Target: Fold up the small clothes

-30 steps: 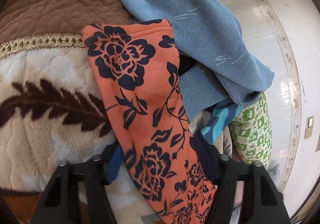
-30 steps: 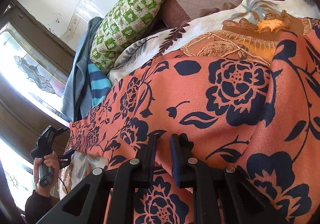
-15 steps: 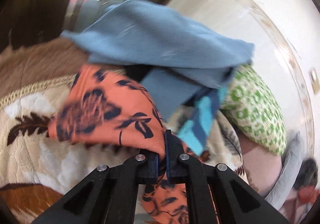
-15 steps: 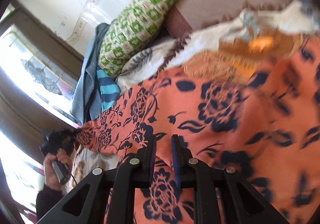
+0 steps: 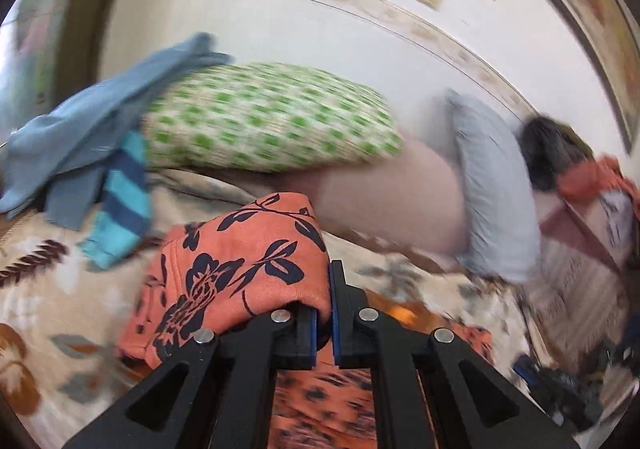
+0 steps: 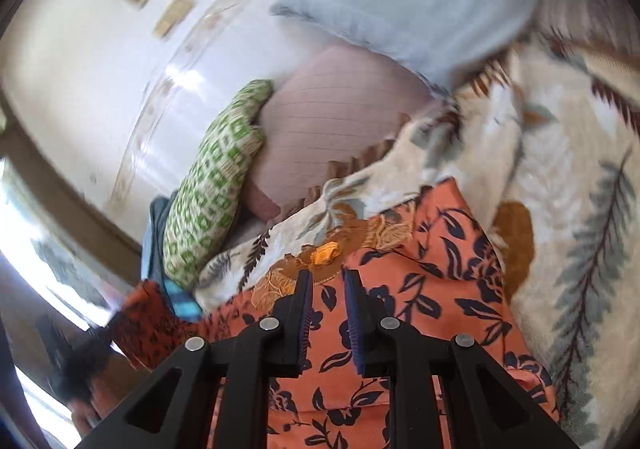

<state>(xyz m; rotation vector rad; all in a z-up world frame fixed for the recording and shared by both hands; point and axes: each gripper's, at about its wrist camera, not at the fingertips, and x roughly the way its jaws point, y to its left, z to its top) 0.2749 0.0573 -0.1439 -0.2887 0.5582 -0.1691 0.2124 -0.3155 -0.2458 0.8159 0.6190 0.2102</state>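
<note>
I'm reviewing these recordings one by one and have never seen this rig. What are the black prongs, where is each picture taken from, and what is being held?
There is no robot: a person holds a two-finger gripper in each hand, each with its own camera looking along the fingers. In the left view, the left gripper is shut on a bunched edge of the orange floral garment. In the right view, the right gripper pinches another part of it. Underneath is a leaf-patterned blanket; a green patterned pillow and blue clothes lie behind.

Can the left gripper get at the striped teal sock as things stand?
Probably not yet: the left gripper is shut on the orange floral garment, which bunches up between it and the striped teal sock.
</note>
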